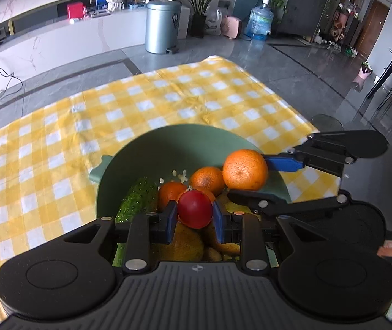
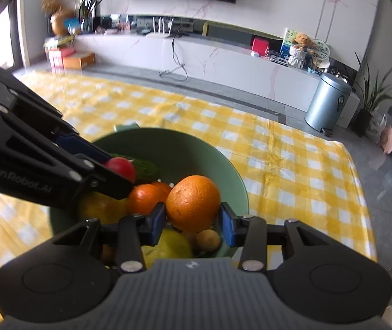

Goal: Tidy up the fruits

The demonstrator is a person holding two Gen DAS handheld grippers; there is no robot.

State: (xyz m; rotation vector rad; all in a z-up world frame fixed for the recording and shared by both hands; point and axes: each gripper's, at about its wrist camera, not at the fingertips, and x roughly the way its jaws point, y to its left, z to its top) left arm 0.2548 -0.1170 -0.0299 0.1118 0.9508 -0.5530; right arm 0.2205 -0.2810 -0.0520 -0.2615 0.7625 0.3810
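A green bowl (image 1: 168,143) stands on the yellow checked tablecloth (image 1: 58,143) and holds oranges (image 1: 207,180), a bumpy green cucumber (image 1: 136,199) and yellow fruit (image 1: 187,240). My left gripper (image 1: 194,218) is shut on a red tomato (image 1: 195,209) above the bowl. My right gripper (image 2: 193,224) is shut on a large orange (image 2: 193,203) above the bowl (image 2: 185,148); it shows in the left wrist view (image 1: 247,177) holding that orange (image 1: 245,169). The tomato (image 2: 121,166) and left gripper (image 2: 116,170) show in the right wrist view.
The tablecloth (image 2: 278,148) spreads beyond the bowl. A small round brown fruit (image 2: 208,239) and a yellow fruit (image 2: 168,244) lie in the bowl under the orange. A silver bin (image 1: 163,26) and water jug (image 1: 260,19) stand on the floor behind.
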